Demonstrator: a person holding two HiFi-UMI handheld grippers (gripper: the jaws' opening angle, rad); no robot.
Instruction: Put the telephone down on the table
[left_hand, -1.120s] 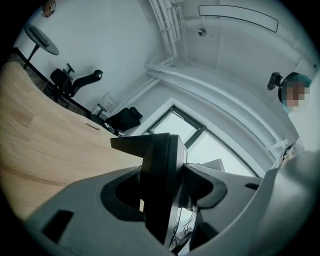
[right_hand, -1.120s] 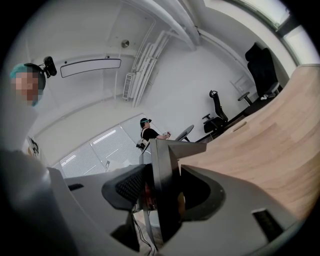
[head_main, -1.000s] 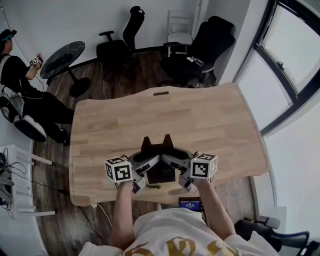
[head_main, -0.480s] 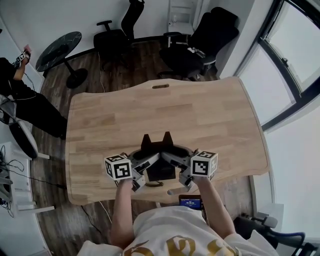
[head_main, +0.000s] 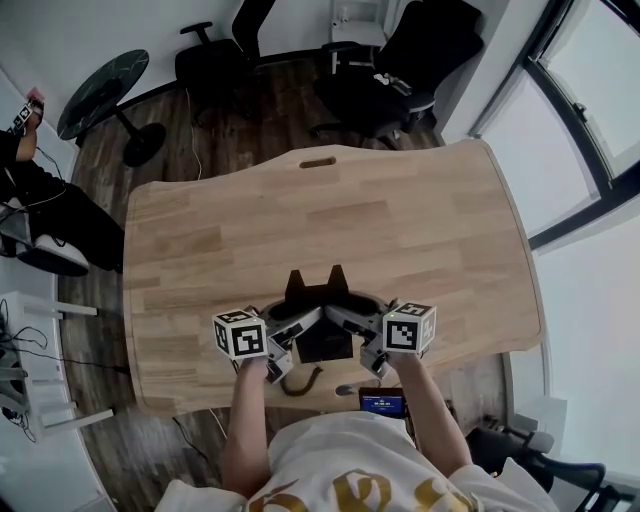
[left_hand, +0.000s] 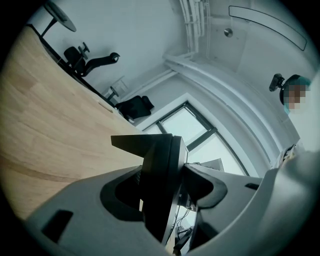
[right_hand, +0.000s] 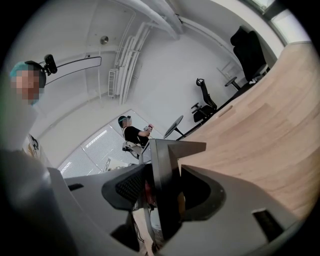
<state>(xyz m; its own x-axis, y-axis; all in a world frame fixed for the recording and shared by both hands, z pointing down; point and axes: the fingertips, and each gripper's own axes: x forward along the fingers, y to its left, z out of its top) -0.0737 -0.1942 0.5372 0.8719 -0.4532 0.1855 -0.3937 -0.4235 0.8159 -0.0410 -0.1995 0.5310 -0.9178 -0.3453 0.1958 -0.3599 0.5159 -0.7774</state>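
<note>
Clamping a black, angular plastic telephone (head_main: 322, 318) by its left and right edges, the left gripper (head_main: 284, 343) and right gripper (head_main: 366, 338) are holding it, jaws spread wide, over the pale wooden table's (head_main: 420, 230) near edge.

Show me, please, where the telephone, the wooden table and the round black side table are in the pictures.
telephone (head_main: 322, 345), head view, on its dark middle panel
wooden table (head_main: 400, 230), head view, on the bare top
round black side table (head_main: 95, 92), head view, on its round top
</note>
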